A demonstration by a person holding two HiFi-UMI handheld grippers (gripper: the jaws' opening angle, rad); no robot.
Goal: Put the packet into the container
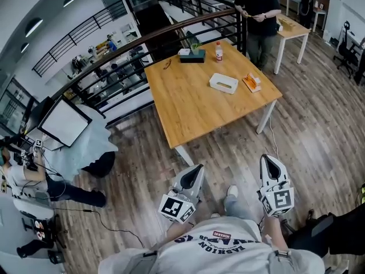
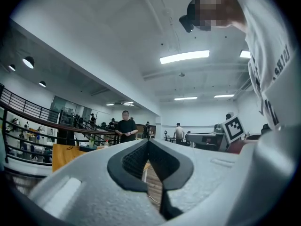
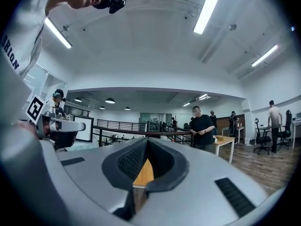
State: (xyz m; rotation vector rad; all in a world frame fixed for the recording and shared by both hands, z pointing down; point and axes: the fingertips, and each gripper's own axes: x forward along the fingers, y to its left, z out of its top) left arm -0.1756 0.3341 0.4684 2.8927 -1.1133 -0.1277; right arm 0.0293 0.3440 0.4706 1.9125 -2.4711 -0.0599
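Note:
On the wooden table (image 1: pixel 188 104) ahead of me lies an orange packet (image 1: pixel 251 82), just right of a white rectangular container (image 1: pixel 223 83). Both grippers hang low by my body, over the floor and well short of the table. My left gripper (image 1: pixel 197 169) is shut, with nothing between its jaws. My right gripper (image 1: pixel 268 160) is shut and empty too. In the left gripper view the left gripper (image 2: pixel 148 142) has its tips together. The right gripper (image 3: pixel 147 142) looks the same in its own view, with the table's edge showing through the gap behind the tips.
A red-capped bottle (image 1: pixel 218 52) and a dark tray with a small box (image 1: pixel 191 55) stand at the table's far edge. A person in black (image 1: pixel 258 10) stands behind the table beside a second table (image 1: pixel 293 27). A black railing (image 1: pixel 131 44) runs along the left.

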